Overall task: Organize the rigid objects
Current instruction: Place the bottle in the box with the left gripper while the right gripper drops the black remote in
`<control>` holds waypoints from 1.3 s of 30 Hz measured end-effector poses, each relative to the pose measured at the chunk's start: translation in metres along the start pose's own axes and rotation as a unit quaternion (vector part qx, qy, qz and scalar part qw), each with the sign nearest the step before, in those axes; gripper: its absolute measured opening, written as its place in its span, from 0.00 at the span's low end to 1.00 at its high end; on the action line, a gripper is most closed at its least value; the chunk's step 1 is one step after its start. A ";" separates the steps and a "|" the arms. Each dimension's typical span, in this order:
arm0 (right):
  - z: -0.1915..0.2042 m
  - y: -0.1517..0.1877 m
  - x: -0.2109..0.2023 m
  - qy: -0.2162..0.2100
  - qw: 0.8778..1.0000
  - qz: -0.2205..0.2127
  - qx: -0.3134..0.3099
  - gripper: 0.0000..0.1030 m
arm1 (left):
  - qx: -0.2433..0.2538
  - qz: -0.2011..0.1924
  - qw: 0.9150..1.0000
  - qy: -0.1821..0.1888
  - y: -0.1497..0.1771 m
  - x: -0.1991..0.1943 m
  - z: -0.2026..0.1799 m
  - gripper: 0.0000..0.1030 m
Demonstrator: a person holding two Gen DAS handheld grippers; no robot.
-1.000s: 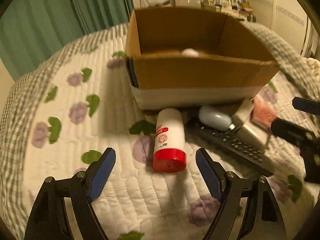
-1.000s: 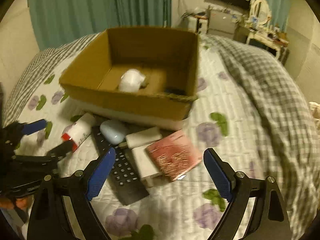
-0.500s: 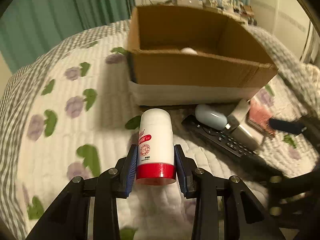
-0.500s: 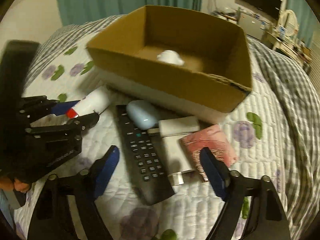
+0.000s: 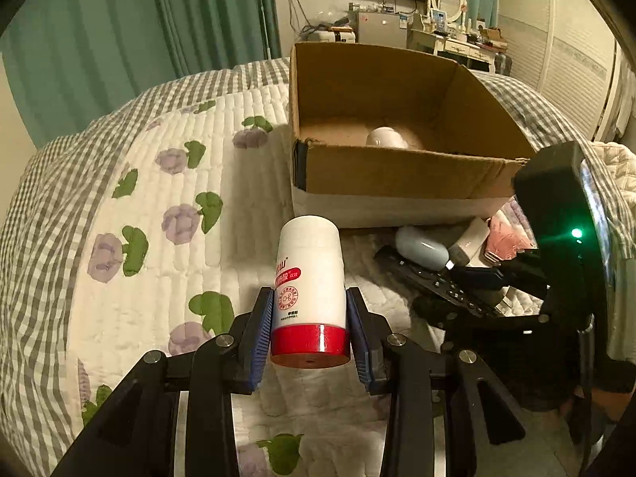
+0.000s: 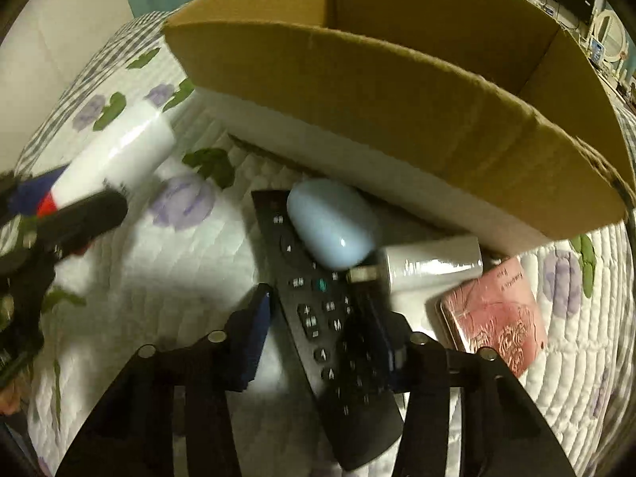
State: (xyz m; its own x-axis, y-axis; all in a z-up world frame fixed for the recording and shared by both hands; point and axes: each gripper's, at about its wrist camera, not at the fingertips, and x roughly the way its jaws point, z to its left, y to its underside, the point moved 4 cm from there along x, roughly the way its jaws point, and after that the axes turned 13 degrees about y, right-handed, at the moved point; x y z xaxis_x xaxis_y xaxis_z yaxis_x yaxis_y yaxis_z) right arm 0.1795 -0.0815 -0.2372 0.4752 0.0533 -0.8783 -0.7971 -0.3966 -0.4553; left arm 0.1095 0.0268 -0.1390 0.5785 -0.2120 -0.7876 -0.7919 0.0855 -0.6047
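Note:
My left gripper (image 5: 309, 332) is shut on a white bottle with a red cap (image 5: 308, 290) and holds it above the quilt, in front of the open cardboard box (image 5: 397, 167). A white round object (image 5: 384, 138) lies inside the box. My right gripper (image 6: 318, 326) has its jaws around a black remote control (image 6: 326, 318) lying on the quilt; a gap shows on the left side. A pale blue oval case (image 6: 332, 222) rests on the remote's far end. A white power bank (image 6: 433, 264) and a pink wallet (image 6: 493, 318) lie to the right.
The items lie on a bed with a white floral quilt (image 5: 167, 214) and a grey checked blanket (image 5: 556, 119). The left gripper with its bottle shows at the left of the right wrist view (image 6: 83, 214). Green curtains and furniture stand behind.
My left gripper closed on the bottle and lifted it. My right gripper moved down and left from the wallet to the remote, and its jaws have narrowed around it.

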 end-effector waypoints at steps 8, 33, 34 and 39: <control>-0.008 0.023 -0.042 -0.031 0.999 -0.024 0.016 0.27 | 0.016 -0.010 1.000 -0.003 0.001 -0.012 -0.009 0.35; -0.098 -0.140 -0.129 0.015 0.995 -0.101 -0.002 0.18 | 0.030 -0.101 0.994 0.018 -0.136 -0.026 -0.046 0.35; -0.100 -0.142 -0.115 0.023 0.996 -0.087 -0.006 0.18 | 0.025 -0.096 0.995 0.021 -0.137 -0.013 -0.044 0.35; -0.099 -0.143 -0.056 0.025 0.998 -0.047 -0.012 0.18 | 0.022 -0.069 0.997 0.017 -0.137 0.036 -0.035 0.35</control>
State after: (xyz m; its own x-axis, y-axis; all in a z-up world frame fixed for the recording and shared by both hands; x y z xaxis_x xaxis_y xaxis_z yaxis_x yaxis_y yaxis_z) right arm 0.3036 -0.1184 -0.1081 0.5663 0.0465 -0.8229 -0.7386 -0.4144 -0.5317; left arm 0.2319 -0.0267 -0.0807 0.6737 -0.2584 -0.6924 -0.6953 0.0959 -0.7123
